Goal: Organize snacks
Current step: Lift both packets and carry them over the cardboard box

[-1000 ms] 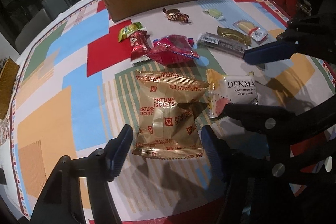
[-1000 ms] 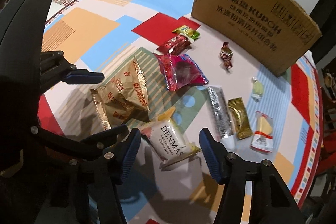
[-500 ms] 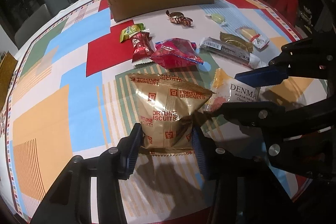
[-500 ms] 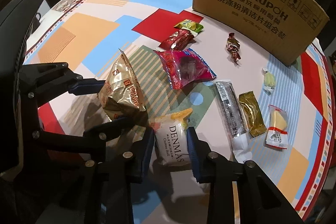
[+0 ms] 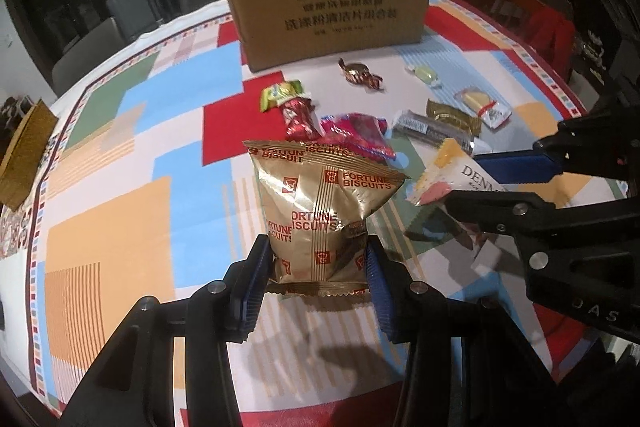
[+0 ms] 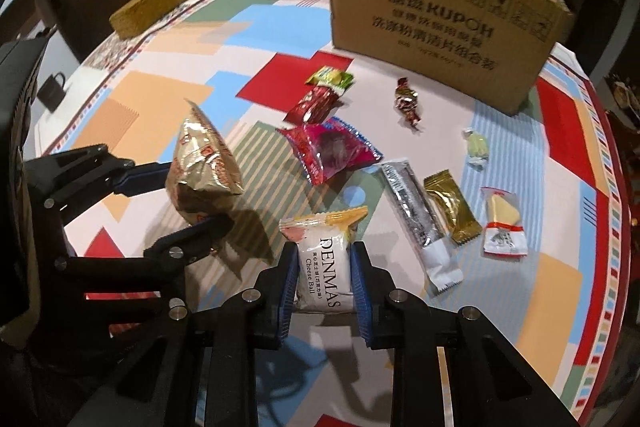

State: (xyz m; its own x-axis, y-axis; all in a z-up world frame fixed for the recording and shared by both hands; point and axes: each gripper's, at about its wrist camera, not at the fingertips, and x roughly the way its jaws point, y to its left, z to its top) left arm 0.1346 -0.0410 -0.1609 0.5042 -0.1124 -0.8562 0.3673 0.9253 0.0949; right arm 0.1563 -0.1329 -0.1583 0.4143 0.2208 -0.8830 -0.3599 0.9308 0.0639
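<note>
Nine wrapped snacks counted: one gold biscuit bag (image 6: pixel 204 163), one white cheese-ball pack (image 6: pixel 322 267), one pink-red packet (image 6: pixel 334 149), one dark red sachet (image 6: pixel 314 103), one green sachet (image 6: pixel 330 77), one twist-wrapped candy (image 6: pixel 407 101), one pale green candy (image 6: pixel 476 147), one silver bar (image 6: pixel 416 215), one gold sachet (image 6: pixel 452 207), plus one yellow wedge pack (image 6: pixel 503 223), so ten. One cardboard box (image 6: pixel 440 15). One flat woven box (image 6: pixel 154 5). Two grippers: left gripper (image 5: pixel 318 267), right gripper (image 6: pixel 324 283).
</note>
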